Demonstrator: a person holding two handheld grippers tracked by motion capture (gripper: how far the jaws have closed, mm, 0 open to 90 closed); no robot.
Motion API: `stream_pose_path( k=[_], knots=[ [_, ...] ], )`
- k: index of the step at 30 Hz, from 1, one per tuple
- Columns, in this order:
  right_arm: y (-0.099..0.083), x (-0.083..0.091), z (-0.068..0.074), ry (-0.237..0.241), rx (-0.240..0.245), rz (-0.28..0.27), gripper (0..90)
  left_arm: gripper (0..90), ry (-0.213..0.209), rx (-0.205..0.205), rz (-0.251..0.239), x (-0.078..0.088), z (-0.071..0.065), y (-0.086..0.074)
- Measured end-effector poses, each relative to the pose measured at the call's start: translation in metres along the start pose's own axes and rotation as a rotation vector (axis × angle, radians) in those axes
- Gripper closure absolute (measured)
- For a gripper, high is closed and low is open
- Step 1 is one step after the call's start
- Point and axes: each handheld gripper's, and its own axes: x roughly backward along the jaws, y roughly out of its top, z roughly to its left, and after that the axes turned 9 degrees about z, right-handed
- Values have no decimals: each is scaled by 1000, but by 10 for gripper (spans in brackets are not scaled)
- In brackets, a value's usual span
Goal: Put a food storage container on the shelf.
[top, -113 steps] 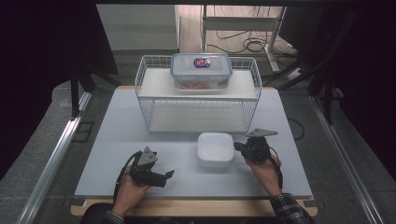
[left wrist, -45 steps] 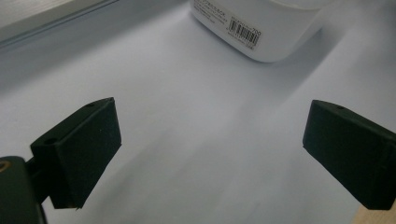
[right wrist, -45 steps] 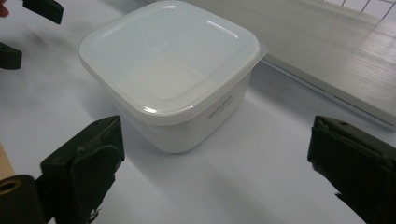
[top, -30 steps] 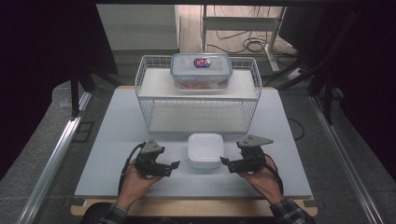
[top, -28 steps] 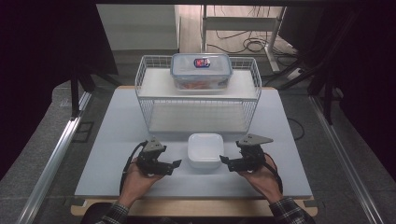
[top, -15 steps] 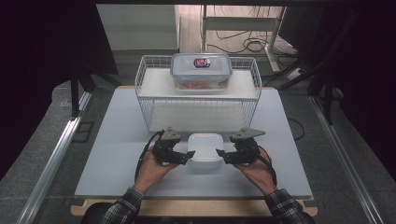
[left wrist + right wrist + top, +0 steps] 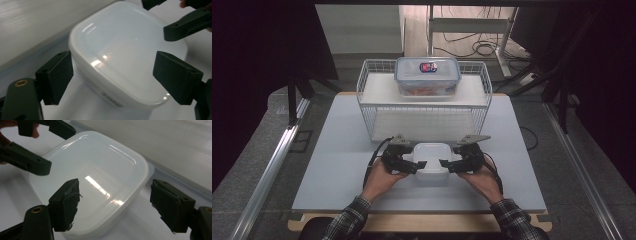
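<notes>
High view shows the white lidded container (image 7: 432, 159) near the tabletop's front edge, just before the wire rack (image 7: 424, 102), flanked by left gripper (image 7: 418, 164) and right gripper (image 7: 446, 164), jaws spread, seemingly poised to lift together.

Both grippers low over the table, jaws spread, facing each other.

Left gripper (image 7: 416, 165) held in the left hand (image 7: 379, 176), jaws wide apart, pointing inward to the right. Right gripper (image 7: 447, 165) held in the right hand (image 7: 482, 176), jaws likewise agape, pointing inward to the left. Plaid sleeves (image 7: 343, 222) entering from the bottom edge.
</notes>
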Motion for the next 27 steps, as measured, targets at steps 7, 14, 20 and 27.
stream_pose_path(
  k=[7, 14, 20, 27],
  knots=[
    [-2, -2, 0, 55, -34, 10, 236, 151, -25, 11, -5, 0, 1, -3],
    [-3, 0, 2, 62, -53, 27, 239, 166, -82, 61, 7, -1, 2, -6],
    [-3, 0, 1, 94, -77, 56, 243, 178, -75, 58, 16, 1, -3, -8],
    [-6, 7, 6, 77, -84, 63, 345, 246, -99, 81, 35, 6, -3, -12]
  ],
)
